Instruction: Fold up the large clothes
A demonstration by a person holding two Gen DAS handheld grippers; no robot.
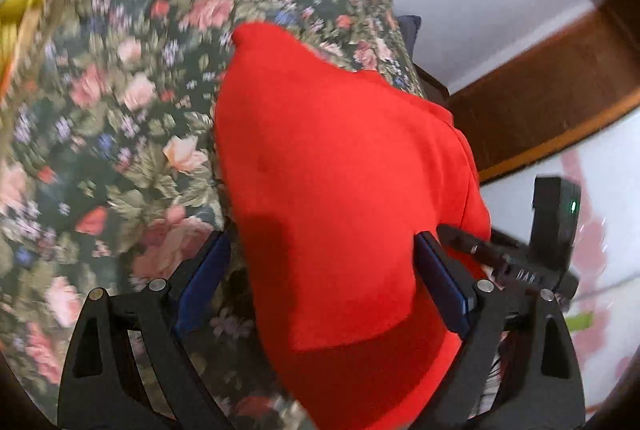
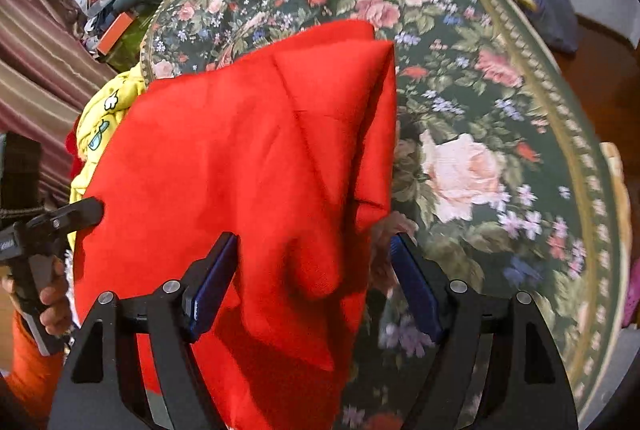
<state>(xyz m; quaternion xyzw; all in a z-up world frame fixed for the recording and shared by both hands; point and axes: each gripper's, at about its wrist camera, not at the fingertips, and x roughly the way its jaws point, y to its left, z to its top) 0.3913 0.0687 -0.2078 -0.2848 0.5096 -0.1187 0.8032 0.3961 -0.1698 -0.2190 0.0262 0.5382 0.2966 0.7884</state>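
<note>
Red garment (image 2: 248,165) lay part-folded on the round bench, which was covered with a floral tablecloth (image 2: 480,117); the cloth's layers were stacked with a doubled corner at the far edge and creases running across the top. Right tongs (image 2: 316,282) stood wide apart over the near edge of the red garment, a loose hump of fabric sitting in the gap, blue pads (image 2: 416,294) clear of it on both sides, nothing gripped. Left tongs (image 1: 324,270) also stood wide open in the left wrist view, red fabric bulging up between the pads; the right-hand pad looked to be against the cloth edge, but no pinch visible, frame blurred. In the right wrist view the left tongs came in from the left edge, held by a hand (image 2: 52,306) in an orange sleeve (image 2: 28,362). Yellow printed garment (image 2: 104,117) lay bunched just beside the red one at the bench's left rim. Clutter of wrapped items (image 2: 112,9) beyond the bench edge.
</note>
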